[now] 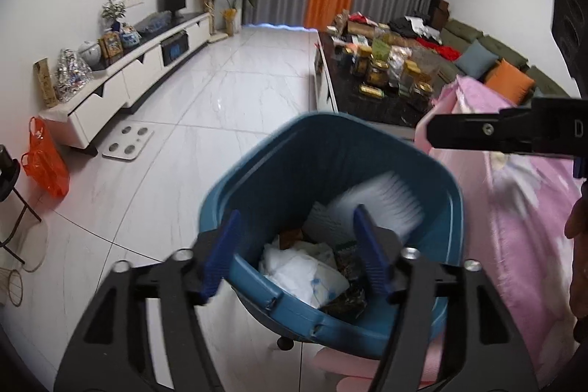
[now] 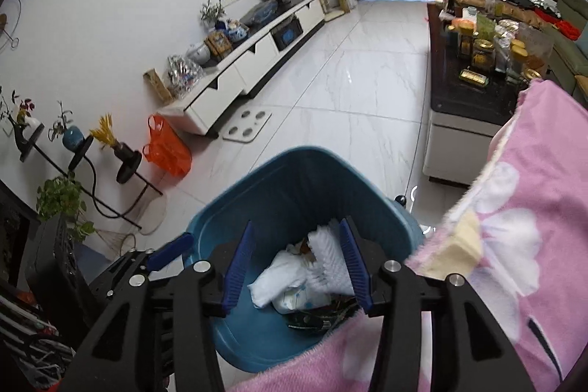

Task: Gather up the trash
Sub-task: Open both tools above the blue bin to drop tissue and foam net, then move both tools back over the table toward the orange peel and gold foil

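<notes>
Both grippers hanging open over teal plastic bin (image 1: 330, 149) — left gripper (image 1: 294, 252) w/ blurred white pleated piece (image 1: 382, 201) beyond, right gripper (image 2: 296, 263) empty; only right view's showing crumpled white tissue (image 2: 279, 278).

The left gripper (image 1: 294, 248) has black, cut-out finger arms with long slots, each joint capped by a round silver bolt head. Its fingertips (image 1: 217, 256) wear ribbed, royal-blue pads. The right gripper (image 2: 297, 263) is built the same: black slotted arms, silver pivot bolts, blue ridged pads. Seen side-on from the left wrist, its black body carries a small screw and a white letter.
</notes>
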